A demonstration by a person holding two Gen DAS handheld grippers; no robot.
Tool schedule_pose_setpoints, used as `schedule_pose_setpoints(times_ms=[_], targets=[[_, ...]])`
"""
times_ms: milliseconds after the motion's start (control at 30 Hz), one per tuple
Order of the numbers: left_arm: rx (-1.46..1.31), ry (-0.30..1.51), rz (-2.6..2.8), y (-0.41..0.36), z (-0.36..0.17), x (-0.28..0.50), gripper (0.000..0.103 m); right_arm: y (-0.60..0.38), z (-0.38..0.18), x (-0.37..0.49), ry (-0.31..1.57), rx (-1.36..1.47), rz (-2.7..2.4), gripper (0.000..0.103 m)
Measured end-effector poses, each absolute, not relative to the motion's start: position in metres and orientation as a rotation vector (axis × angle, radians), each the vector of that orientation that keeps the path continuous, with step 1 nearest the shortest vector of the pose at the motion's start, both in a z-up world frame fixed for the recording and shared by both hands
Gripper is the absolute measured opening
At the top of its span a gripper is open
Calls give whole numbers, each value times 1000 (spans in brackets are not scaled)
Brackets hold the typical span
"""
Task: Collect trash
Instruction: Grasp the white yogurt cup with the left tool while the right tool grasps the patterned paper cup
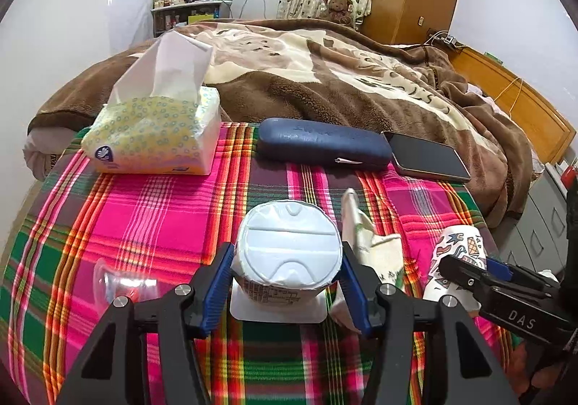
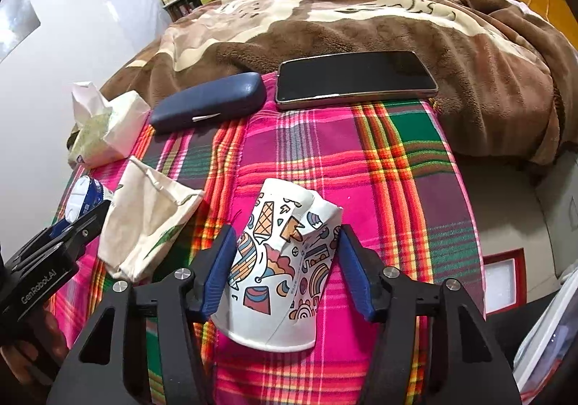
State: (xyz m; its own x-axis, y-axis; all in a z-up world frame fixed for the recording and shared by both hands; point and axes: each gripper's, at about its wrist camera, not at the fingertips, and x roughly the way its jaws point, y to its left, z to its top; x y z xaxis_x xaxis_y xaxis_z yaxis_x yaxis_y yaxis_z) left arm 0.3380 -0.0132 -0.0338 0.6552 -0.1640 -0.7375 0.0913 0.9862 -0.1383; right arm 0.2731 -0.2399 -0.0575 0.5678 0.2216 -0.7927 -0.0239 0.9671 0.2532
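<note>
my left tongs (image 1: 287, 282) pinch the tub (image 1: 287, 253); my right tongs (image 2: 285, 267) pinch the cup (image 2: 285, 260), lower centre; i should squeeze gently, lift straight

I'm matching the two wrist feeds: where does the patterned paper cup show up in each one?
Left wrist: the patterned paper cup lies at the right edge, with the right gripper closed around it.
Right wrist: the same cup fills the lower centre, crushed between the blue pads.
Shared landmark: the dark blue glasses case beside the phone.
</note>
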Motion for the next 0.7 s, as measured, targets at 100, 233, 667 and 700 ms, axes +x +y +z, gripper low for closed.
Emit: schedule_pose_setpoints(times_ms=[100,233,667,700], targets=[[-77,826,-146,-13,-27,328,56,-238,-54,268,949,207,148,55],[-82,826,-149,-10,-23,318,56,-238,-51,258,931,202,147,54],[-58,791,-175,-19,-5,269,56,-245,-31,228,875,230,145,54],[-58,790,-178,-21,-4,265,56,-245,-29,226,872,232,143,54]])
